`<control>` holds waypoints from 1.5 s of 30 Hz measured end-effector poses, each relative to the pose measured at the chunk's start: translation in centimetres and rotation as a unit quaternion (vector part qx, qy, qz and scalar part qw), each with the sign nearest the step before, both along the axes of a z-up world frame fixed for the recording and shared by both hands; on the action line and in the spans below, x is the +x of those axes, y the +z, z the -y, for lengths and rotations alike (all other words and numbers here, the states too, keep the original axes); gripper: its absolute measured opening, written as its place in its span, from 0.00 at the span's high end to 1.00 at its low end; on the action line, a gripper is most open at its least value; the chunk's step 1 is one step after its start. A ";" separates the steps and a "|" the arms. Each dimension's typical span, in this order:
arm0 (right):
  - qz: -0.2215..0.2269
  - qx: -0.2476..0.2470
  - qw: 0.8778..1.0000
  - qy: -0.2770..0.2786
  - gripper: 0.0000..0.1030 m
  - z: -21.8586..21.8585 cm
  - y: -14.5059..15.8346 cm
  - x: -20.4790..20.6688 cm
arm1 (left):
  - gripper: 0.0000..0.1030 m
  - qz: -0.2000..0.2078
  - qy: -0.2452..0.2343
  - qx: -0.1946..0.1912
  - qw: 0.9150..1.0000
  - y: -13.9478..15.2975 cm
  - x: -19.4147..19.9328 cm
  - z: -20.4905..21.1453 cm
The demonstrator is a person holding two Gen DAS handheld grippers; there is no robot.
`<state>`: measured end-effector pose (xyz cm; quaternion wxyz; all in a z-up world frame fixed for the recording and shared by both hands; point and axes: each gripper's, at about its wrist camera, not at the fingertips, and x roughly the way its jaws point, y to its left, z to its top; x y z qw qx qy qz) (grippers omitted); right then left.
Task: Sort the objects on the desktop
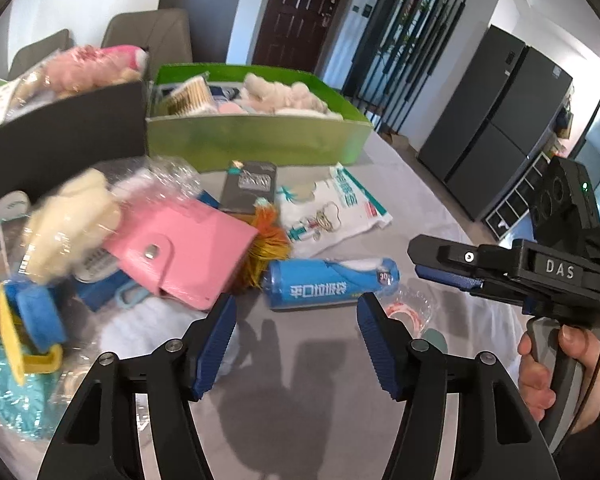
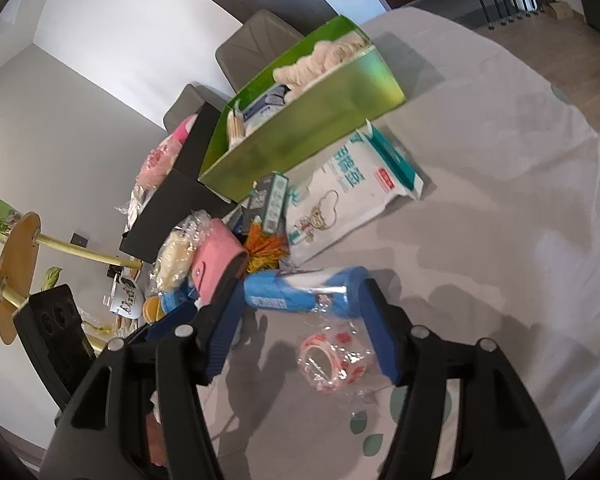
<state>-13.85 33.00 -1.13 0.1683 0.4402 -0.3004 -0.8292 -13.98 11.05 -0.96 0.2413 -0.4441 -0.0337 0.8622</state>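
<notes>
Lying crosswise just beyond both part-open, empty claws — left gripper (image 1: pixel 296 312), right gripper (image 2: pixel 296 300) — the blue roll (image 1: pixel 332 282) sits nearer the right.

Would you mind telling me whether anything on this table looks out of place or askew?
Nothing looks spilled or broken, but unsorted items lie in a heap beside the green box: a pink wallet leans tilted over other things, and a blue roll pack lies on its side next to a loose tape roll.
</notes>
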 end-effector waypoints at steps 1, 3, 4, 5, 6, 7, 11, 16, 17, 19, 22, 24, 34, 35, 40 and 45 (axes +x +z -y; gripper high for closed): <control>0.001 -0.001 1.000 0.001 0.42 0.0 -0.2 0.0 | 0.39 0.003 -0.002 0.000 1.000 -0.2 -0.1 -0.2; 0.004 -0.003 1.000 0.002 0.42 0.0 -0.5 -0.1 | 0.39 0.011 -0.009 0.003 1.000 -0.8 -0.3 -0.5; 0.005 -0.004 1.000 0.002 0.42 0.0 -0.6 -0.2 | 0.39 0.013 -0.011 0.006 1.000 -0.9 -0.4 -0.6; 0.006 -0.004 1.000 0.003 0.42 0.0 -0.7 -0.3 | 0.39 0.015 -0.012 0.008 1.000 -1.0 -0.5 -0.7; 0.006 -0.005 1.000 0.003 0.42 0.0 -0.8 -0.3 | 0.39 0.017 -0.013 0.009 1.000 -1.2 -0.6 -0.8; 0.007 -0.006 1.000 0.003 0.42 0.0 -0.9 -0.4 | 0.39 0.019 -0.014 0.009 1.000 -1.3 -0.8 -0.9; 0.011 -0.009 1.000 0.005 0.42 -0.1 -1.4 -0.7 | 0.39 0.023 -0.016 0.012 1.000 -1.6 -1.2 -1.2; 0.014 -0.016 1.000 0.012 0.42 -0.1 -1.8 -1.0 | 0.39 0.028 -0.016 0.012 0.999 -2.1 -1.8 -1.7; 0.013 -0.021 1.000 0.013 0.42 -0.1 -1.9 -1.1 | 0.39 0.028 -0.015 0.010 0.999 -2.2 -1.9 -1.8; 0.015 -0.026 0.999 0.015 0.42 -0.1 -2.1 -1.2 | 0.39 0.030 -0.015 0.008 0.999 -2.4 -2.2 -1.9; 0.018 -0.027 0.999 0.015 0.42 0.0 -2.5 -1.6 | 0.39 0.031 -0.015 0.003 0.999 -2.6 -2.4 -2.2; 0.020 -0.028 0.999 0.017 0.42 0.0 -2.7 -1.8 | 0.39 0.031 -0.015 -0.003 0.999 -2.8 -2.7 -2.4; 0.021 -0.036 0.999 0.022 0.42 -0.2 -3.0 -2.1 | 0.32 0.036 -0.021 -0.027 0.999 -3.7 -3.4 -3.3; 0.020 -0.038 0.999 0.024 0.42 -0.1 -2.9 -2.1 | 0.32 0.035 -0.022 -0.027 0.999 -3.7 -3.3 -3.5; 0.022 -0.029 0.999 0.027 0.41 0.3 -2.7 -1.9 | 0.31 0.029 -0.017 -0.023 0.999 -3.1 -3.1 -3.6; 0.012 -0.038 0.999 0.028 0.41 0.0 -1.8 -1.3 | 0.31 0.021 -0.019 -0.017 0.999 -2.0 -2.4 -3.6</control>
